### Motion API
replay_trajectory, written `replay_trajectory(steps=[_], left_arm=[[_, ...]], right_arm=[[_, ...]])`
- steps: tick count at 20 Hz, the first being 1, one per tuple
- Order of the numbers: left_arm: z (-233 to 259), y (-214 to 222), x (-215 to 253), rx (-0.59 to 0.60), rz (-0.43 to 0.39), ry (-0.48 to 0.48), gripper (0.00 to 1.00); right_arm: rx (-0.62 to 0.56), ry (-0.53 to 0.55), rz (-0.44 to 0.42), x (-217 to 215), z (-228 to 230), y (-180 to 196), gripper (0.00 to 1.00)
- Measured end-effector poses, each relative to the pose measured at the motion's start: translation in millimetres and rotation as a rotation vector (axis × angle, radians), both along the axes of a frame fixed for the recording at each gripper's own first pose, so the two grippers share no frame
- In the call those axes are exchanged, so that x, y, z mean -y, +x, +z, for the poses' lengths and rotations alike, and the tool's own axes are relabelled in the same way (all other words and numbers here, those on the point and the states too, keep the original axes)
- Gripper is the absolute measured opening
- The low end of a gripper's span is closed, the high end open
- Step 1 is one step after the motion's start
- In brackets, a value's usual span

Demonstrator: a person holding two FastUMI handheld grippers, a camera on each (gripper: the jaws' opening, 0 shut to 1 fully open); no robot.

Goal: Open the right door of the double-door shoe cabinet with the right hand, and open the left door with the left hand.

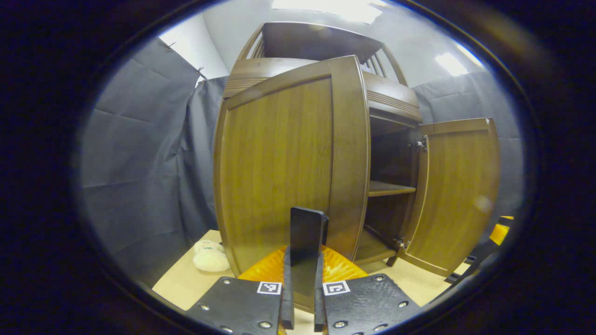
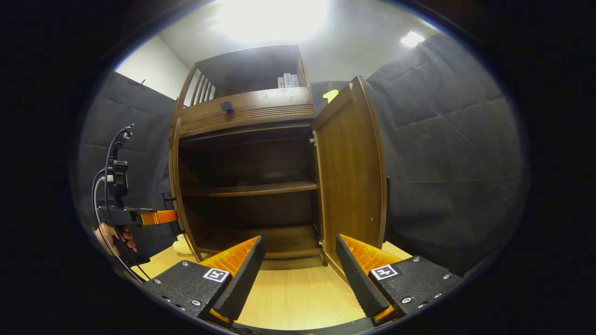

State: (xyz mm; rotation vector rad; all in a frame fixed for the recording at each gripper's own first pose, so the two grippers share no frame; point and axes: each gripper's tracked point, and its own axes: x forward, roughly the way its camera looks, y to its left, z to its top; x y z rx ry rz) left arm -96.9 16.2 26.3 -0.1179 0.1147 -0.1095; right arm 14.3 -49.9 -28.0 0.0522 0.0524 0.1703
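The left gripper (image 1: 305, 260) has its jaws pressed together on the dark handle (image 1: 306, 235) of the left door (image 1: 279, 172), which stands straight ahead of them and partly swung out. I take that grip as the reason the door sits where it does: the hand is hauling it open by the handle. In the right gripper view the same gripper (image 2: 158, 217) shows off to the left of the jaws, held by a hand (image 2: 114, 235), with the door's thin edge (image 2: 173, 186) just past its tip.

The right gripper (image 2: 300, 260) hangs free, jaws spread wide with nothing between them, low over the table (image 2: 298, 298). Ahead and to the right of those jaws the right door (image 2: 351, 172) stands fully open, apart from the fingers, so that half of the job looks finished and the hand is simply waiting clear of the swing.

Between the doors the cabinet (image 2: 247, 109) gapes straight ahead of the right jaws. Its middle shelf (image 2: 260, 188) and its floor look bare as far as I can make out in the dim interior. Up on the open top rack a few small upright items (image 2: 287, 81) stand at the back, too small to identify. A pale soft thing (image 1: 210, 256) lies on the table beside the cabinet's foot, left of the left jaws.
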Motion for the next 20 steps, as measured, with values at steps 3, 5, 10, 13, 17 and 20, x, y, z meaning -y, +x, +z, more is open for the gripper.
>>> replay_trajectory(steps=[3,5,10,13,17,20], left_arm=[[0,-13,-16,0.001,0.024,-0.002,0.17],[1,-17,-27,-0.001,0.043,0.002,0.10],[-3,-34,-67,-0.004,0.123,0.011,0.23],[1,-42,-103,0.010,0.203,0.037,0.10],[9,-54,-140,0.040,0.271,0.084,0.14],[7,-58,-151,0.037,0.288,0.077,0.14]], right_arm=[[-0.002,-0.001,0.024,-3,0,-2,0.95],[-0.005,-0.005,0.042,-4,-1,-2,0.94],[-0.008,-0.009,0.089,-8,-3,-5,0.94],[-0.006,-0.014,0.116,-10,-2,-5,0.95],[-0.009,-0.015,0.153,-15,-3,-8,0.95],[-0.010,-0.024,0.175,-19,-3,-8,0.94]])
